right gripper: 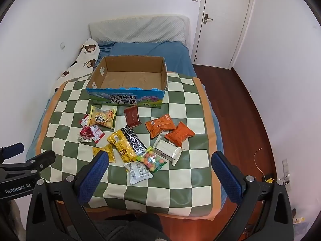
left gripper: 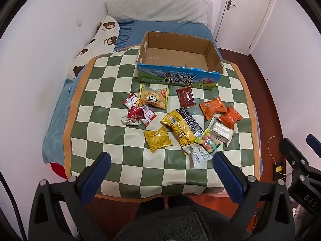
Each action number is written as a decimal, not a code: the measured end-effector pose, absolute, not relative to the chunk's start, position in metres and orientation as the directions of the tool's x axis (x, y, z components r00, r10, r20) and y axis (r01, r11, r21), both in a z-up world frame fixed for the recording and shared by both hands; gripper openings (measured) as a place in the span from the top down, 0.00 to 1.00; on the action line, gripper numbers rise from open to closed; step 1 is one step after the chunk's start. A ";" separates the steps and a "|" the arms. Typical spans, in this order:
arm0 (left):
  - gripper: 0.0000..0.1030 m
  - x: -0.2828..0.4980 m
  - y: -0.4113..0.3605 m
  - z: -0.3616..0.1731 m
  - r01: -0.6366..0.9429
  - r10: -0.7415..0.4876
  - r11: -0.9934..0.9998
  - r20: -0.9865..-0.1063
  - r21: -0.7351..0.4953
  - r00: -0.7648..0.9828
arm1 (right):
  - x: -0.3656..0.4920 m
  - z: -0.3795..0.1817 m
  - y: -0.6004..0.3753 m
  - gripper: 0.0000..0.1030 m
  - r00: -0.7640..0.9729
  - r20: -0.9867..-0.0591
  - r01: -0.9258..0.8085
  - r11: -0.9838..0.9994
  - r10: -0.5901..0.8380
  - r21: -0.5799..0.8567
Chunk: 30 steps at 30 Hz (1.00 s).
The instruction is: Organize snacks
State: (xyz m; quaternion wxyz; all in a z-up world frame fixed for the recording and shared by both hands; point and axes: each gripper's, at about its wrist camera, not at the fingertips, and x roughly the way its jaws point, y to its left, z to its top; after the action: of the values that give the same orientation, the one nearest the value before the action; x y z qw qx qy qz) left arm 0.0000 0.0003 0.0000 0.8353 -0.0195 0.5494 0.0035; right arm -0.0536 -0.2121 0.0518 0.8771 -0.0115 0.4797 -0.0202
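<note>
Checkered cloth (left gripper: 112, 84) on bed carries snacks (left gripper: 178, 126), scattered before our box (left gripper: 176, 60). Left hand-held gripper (left gripper: 161, 161) and right hand-held gripper (right gripper: 160, 160) both spread wide, holding nothing, hovering above near edge.

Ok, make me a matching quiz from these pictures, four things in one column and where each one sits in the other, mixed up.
Things:
1. cardboard box
2. dark red packet
3. candy bag
4. bear pillow

Places:
A. against the left wall
B. far end of the checkered cloth, empty
C. just in front of the box
D. near edge of the snack pile

Pairs: 1-B, 2-C, 3-D, 4-A
</note>
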 end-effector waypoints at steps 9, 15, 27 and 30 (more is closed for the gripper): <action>0.00 0.000 0.000 0.000 -0.026 -0.006 0.999 -0.918 -0.018 0.397 | -0.051 0.051 -0.204 0.00 0.531 -0.845 0.029 0.998 -0.063 -0.056; 0.00 0.001 0.000 -0.003 -0.023 -0.005 1.000 -0.917 -0.016 0.399 | -0.052 0.053 -0.208 0.00 0.533 -0.844 0.040 0.998 -0.061 -0.047; 0.00 -0.001 -0.001 0.004 -0.003 -0.010 1.000 -0.921 -0.012 0.390 | -0.051 0.053 -0.208 0.00 0.523 -0.851 0.032 0.999 -0.048 -0.037; 0.00 -0.001 -0.002 0.004 -0.009 -0.009 1.000 -0.921 -0.014 0.389 | -0.051 0.052 -0.209 0.00 0.525 -0.850 0.032 0.999 -0.047 -0.036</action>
State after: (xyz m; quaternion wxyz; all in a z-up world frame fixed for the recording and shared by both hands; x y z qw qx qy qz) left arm -0.0008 -0.0019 0.0043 0.8334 -0.0081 0.5526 -0.0001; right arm -0.0514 -0.2086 0.0522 0.8731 -0.0079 0.4869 -0.0226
